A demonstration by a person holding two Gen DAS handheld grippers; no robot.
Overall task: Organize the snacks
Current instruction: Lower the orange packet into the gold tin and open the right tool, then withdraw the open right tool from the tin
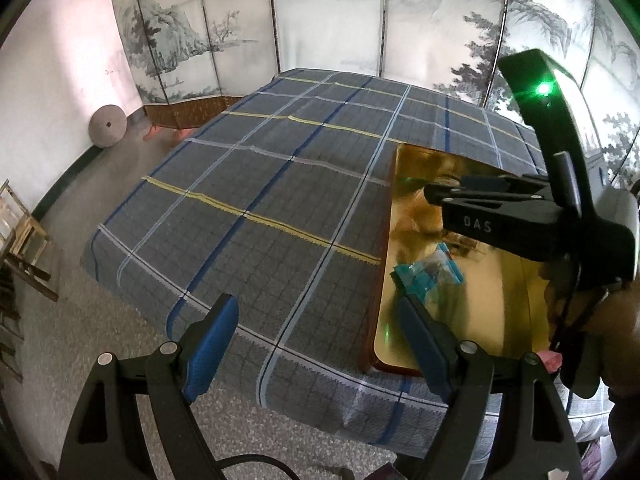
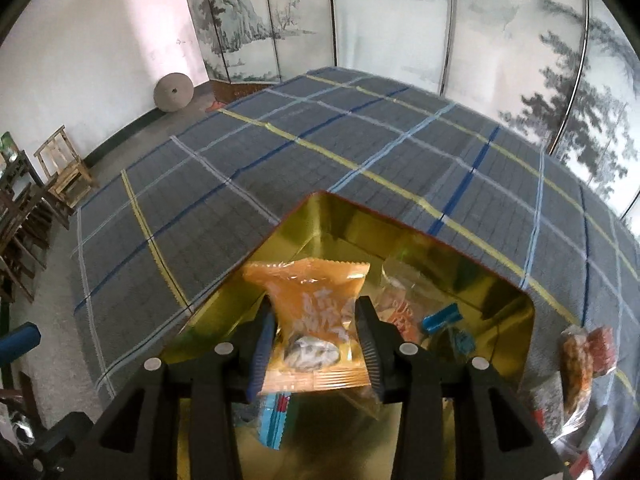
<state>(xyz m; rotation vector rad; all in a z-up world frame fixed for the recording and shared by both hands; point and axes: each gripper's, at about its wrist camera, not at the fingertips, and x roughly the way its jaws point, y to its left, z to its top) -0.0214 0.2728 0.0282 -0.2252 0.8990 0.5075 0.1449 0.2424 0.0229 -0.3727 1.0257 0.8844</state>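
Clamped between the pads of the right tool [image 2: 316,344] is an orange snack packet [image 2: 310,320], pinched at its sides and hanging over the gold tray [image 2: 500,300]. Just beneath it, on the tray floor, lies a blue-and-white wrapper [image 2: 272,420]. Further into the tray sit a red-and-white packet [image 2: 400,312] and a small blue packet [image 2: 442,318]. Off the tray's right side, on the checked cloth [image 2: 280,168] that covers the tabletop, rests a clear bag of orange and red snacks [image 2: 584,360].

From the left wrist view, the left tool [image 1: 320,344] hangs with its blue pads wide apart and nothing between them, over the near edge of the cloth beside the tray's left rim [image 1: 386,240]. A teal packet [image 1: 428,276] lies on the tray's mirror-like gold floor. Above it the right tool's black body [image 1: 520,216] reaches over the tray, a green light glowing on its upright part.

Beyond the tabletop stands a folding screen [image 2: 380,12] painted with ink landscapes. A round stone disc [image 2: 173,93] leans against the white wall.
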